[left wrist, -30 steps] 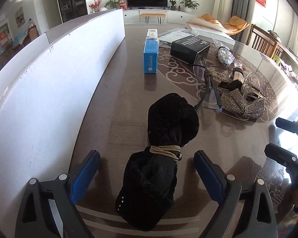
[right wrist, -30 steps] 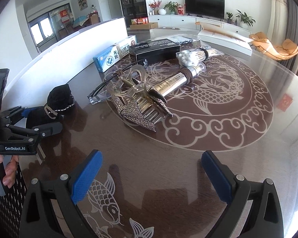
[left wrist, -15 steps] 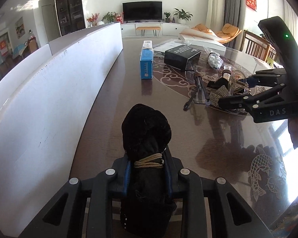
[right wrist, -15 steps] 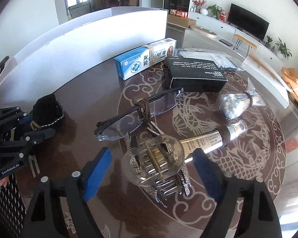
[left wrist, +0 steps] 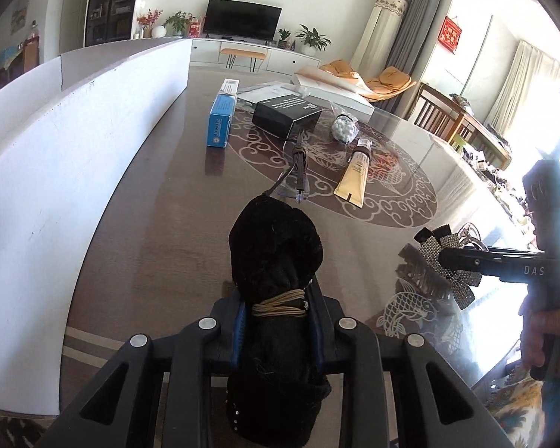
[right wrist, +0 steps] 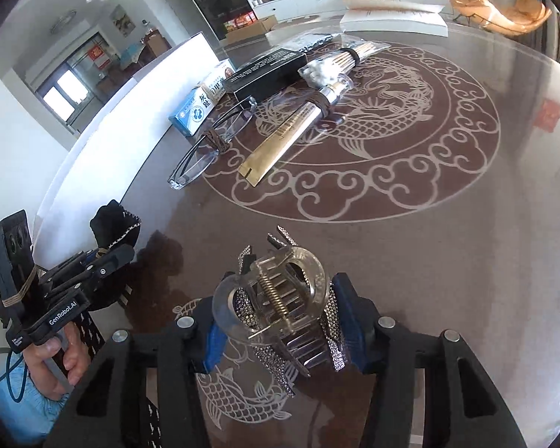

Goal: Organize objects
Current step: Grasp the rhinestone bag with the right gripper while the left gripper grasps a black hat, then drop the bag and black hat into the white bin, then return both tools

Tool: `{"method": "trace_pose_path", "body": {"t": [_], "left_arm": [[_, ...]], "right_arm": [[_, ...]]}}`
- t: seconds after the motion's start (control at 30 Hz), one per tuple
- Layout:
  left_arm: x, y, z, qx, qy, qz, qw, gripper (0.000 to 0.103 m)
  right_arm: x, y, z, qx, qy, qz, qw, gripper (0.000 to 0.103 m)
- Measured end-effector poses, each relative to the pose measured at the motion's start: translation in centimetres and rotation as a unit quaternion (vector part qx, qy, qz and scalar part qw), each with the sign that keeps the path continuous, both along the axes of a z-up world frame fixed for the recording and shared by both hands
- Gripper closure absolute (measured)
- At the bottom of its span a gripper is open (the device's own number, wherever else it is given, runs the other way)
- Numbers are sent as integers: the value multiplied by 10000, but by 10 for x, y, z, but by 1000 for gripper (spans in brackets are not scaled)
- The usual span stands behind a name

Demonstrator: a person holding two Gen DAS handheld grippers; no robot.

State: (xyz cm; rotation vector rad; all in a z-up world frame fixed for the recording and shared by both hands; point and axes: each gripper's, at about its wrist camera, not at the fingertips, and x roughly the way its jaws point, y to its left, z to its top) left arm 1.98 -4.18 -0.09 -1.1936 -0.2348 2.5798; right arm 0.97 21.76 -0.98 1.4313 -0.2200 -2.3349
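Black soft cloth bundle tied with tan string (left wrist: 276, 261) is pinched in the left gripper (left wrist: 278, 330) above the brown table (left wrist: 160, 224). At its three o'clock, the right gripper (right wrist: 280, 332) is closing on the sparkly clear hair claw clip (right wrist: 280, 298).

Black cloth bundle (left wrist: 276, 246); rhinestone-studded clear hair claw (right wrist: 280, 306).

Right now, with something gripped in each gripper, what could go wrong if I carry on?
The right gripper is closing on the rhinestone hair claw across its sides; the jaws could squeeze it out or twist it. The left gripper pinches the black cloth bundle only near its cord wrap, so the soft ends may sag. The glasses and gold tube lie ahead, easily swept.
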Motion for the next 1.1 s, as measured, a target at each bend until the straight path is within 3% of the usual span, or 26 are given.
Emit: {"method": "trace_pose_path", "body": {"t": [0.17,0.27,0.43,0.53,0.63,0.7,0.73,0.77,0.8,0.93,1.1], "left_arm": [[23,-20,41,749,59,133,9971,76],[33,-51,86,781,493,408,9949,76],[26,-137,138,224,927,1385,9858,76],[8,-186,135,-356,737,1941,9776,76],[-14,-219,110,-876,257,2185,9716,75],[-26,-232,89,-1153,-112,2346,9652,62],[-31,-235,80,-1300,-275,2445,9605,39],[-29,-240,74,-1431,-363,2547,9557,24],[-26,-239,71,-1502,-339,2595,9534,22],[-5,-226,72,-1321,-43,2462,9602,22],[18,-171,95,-773,403,1859,9787,22]], "right_arm": [[5,-6,23,-312,134,18,9994,51],[-2,-38,47,-784,283,196,9963,51],[-18,-137,100,-1559,685,878,9815,51],[-25,-204,124,-1796,794,1326,9715,51],[-29,-267,133,-1751,860,1660,9666,50],[-36,-303,127,-1609,803,1746,9681,44],[-40,-318,122,-1503,684,1788,9699,28],[-44,-329,115,-1412,556,1780,9723,17],[-46,-334,109,-1402,487,1743,9734,17],[-39,-313,99,-1363,741,1565,9754,15],[-25,-239,78,-421,1451,1077,9826,8]]}}
